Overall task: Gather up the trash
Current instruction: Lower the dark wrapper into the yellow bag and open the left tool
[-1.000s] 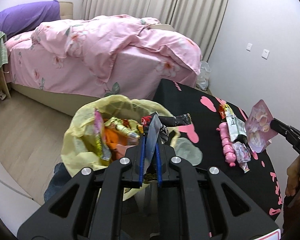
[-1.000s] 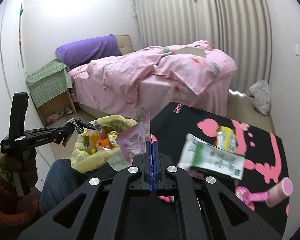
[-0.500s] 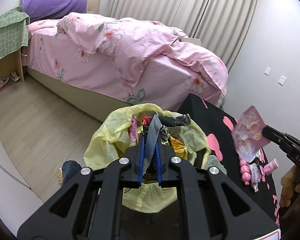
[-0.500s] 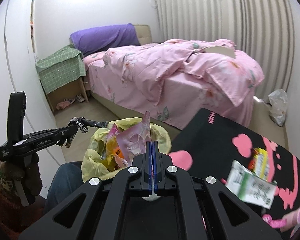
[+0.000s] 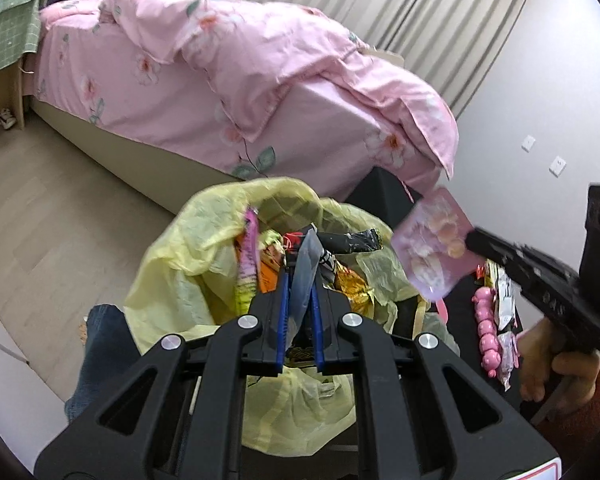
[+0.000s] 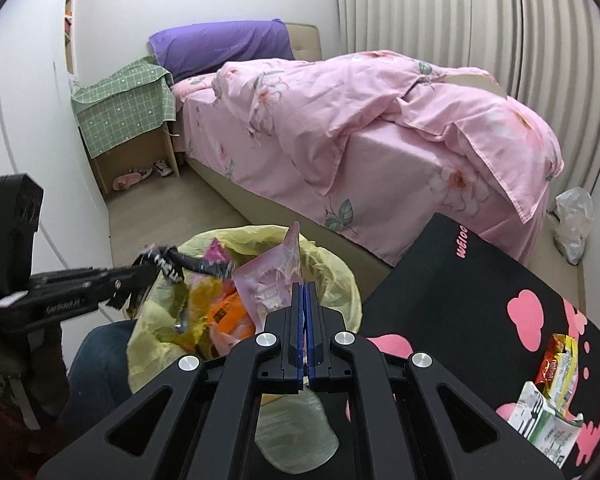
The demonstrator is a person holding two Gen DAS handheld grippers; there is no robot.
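Observation:
A yellow trash bag [image 5: 172, 280] full of wrappers stands open on the floor beside the black table; it also shows in the right wrist view [image 6: 340, 276]. My left gripper [image 5: 300, 276] is shut on a black crumpled wrapper [image 5: 348, 240] and holds it over the bag's mouth. My right gripper [image 6: 304, 292] is shut on a pink snack packet [image 6: 272, 276] and holds it above the bag's right edge. In the left wrist view the pink packet [image 5: 432, 248] hangs from the right gripper [image 5: 472, 240].
The black table with pink hearts [image 6: 480, 280] carries more wrappers [image 6: 548, 404] and a pink toy [image 5: 486, 332]. A pink bed [image 6: 380, 128] stands behind the bag. A green-covered nightstand [image 6: 128, 108] is at the far left. A person's jeans-clad knee [image 5: 100, 344] is beside the bag.
My right gripper has carried the pink packet left from over the table to above the bag. My left gripper still holds the black wrapper over the bag and has moved closer.

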